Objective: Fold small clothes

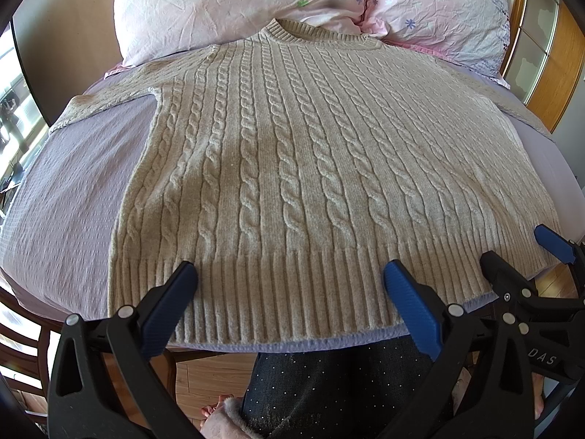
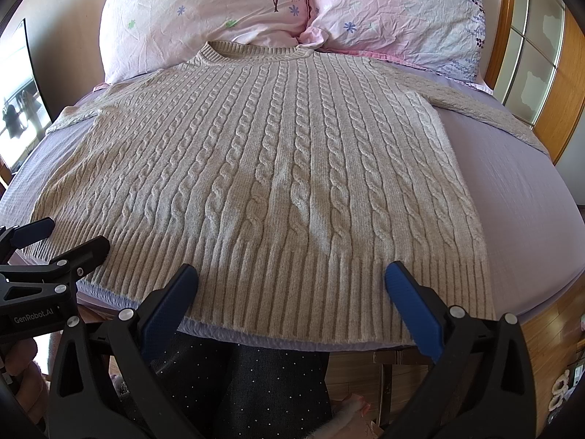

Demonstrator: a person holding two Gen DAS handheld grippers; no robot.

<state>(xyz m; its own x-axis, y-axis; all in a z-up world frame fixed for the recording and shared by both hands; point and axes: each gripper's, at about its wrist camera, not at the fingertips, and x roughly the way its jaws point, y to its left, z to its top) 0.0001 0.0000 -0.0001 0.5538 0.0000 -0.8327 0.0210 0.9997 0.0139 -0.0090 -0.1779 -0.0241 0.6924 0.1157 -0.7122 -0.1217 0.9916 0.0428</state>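
1. The left tool point(image 1: 290, 281) was spread wide, its two blue-padded fingers point(image 1: 172, 303) well apart and clamping nothing. It hovered at the near edge of the bed, over the ribbed hem of the sweater point(image 1: 292, 153).
2. The right tool point(image 2: 290, 281) was likewise released, fingers point(image 2: 413, 307) splayed and empty, poised above the same hem but further toward the sweater's right side.
3. Each tool showed in the other's camera: the right one appeared at the lower right of the left wrist view, near the hem's right corner, and the left one at the lower left of the right wrist view, near the hem's left corner. Whether the pads touched the knit could not be told.
4. The sweater, a beige cable-knit with a round ribbed collar, lay flat and face up on the bed, hem toward the person and collar toward the pillows. Both sleeves were stretched outward to the sides, the left sleeve point(image 1: 109, 98) and the right sleeve point(image 2: 486, 106) running out toward the mattress edges.
5. The bed sheet point(image 1: 73, 190) beneath it was pale lilac, with a fine textured weave.
6. Two pink floral pillows point(image 2: 204, 14) sat side by side at the head of the bed, the collar reaching just up to them; one bore a printed tree.
7. A wooden headboard frame point(image 2: 504, 29) with frosted panels stood at the far right.
8. Below the hem, the person's dark speckled trousers point(image 1: 329, 391) and a wooden floor point(image 1: 204, 376) showed.
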